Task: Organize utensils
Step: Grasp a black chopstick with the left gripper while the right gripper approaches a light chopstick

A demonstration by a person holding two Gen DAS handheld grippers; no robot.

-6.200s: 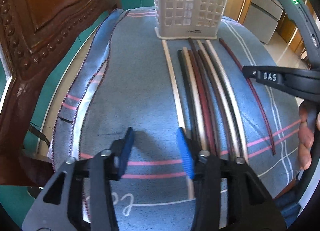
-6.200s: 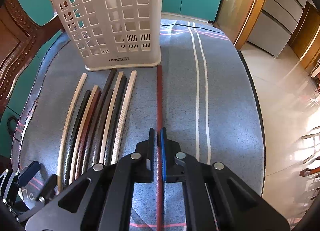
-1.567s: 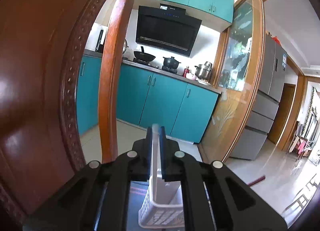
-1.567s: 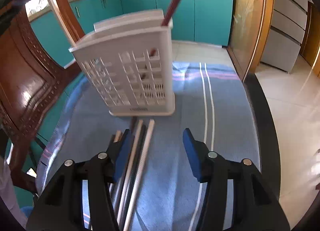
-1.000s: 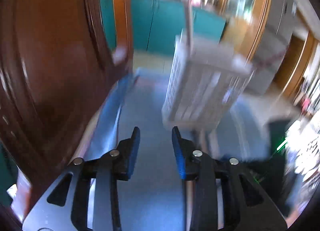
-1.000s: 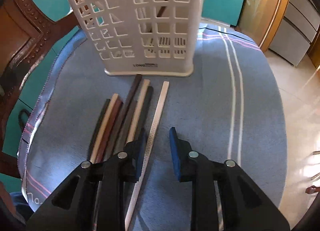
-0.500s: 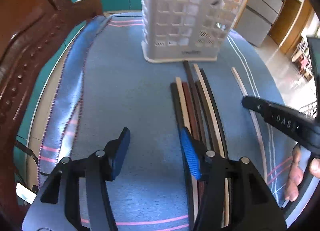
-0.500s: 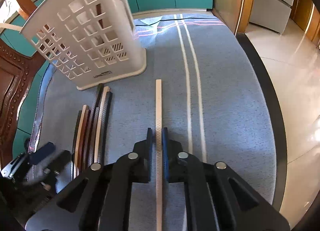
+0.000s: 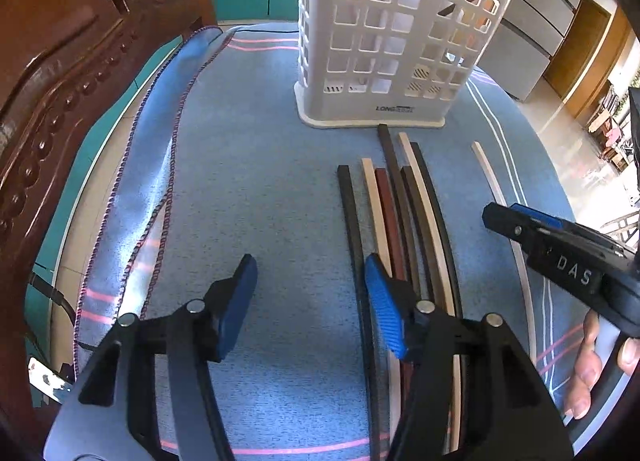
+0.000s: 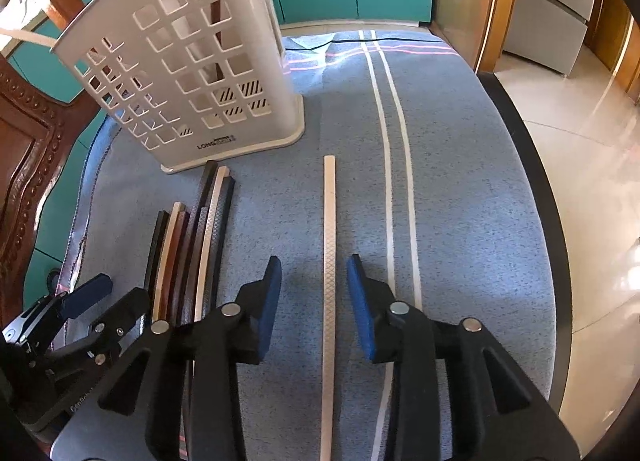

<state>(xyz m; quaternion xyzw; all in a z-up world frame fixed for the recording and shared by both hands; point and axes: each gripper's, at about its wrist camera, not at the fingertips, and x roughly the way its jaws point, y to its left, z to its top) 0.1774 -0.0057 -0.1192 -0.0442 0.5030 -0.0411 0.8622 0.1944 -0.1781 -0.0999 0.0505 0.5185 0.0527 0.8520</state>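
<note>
A white perforated utensil basket [image 9: 394, 45] [image 10: 188, 73] stands at the far end of the blue cloth and holds a dark red chopstick and a pale one. Several chopsticks [image 9: 400, 213] [image 10: 196, 237] lie bundled in front of it. One pale chopstick [image 10: 329, 261] [image 9: 500, 197] lies apart to the right. My right gripper [image 10: 314, 293] is open and straddles that pale chopstick without touching it. My left gripper [image 9: 308, 301] is open and empty, its right finger over the left edge of the bundle.
A carved brown wooden chair back [image 9: 60, 73] stands close on the left. The blue striped cloth [image 10: 460, 201] covers a table whose dark edge [image 10: 536, 181] curves on the right, with tiled floor beyond. Teal cabinets are behind the basket.
My right gripper, shut on the pale chopstick half a second ago, has opened; the chopstick lies between its fingers. My left gripper has shifted slightly closer to the bundle and stays open.
</note>
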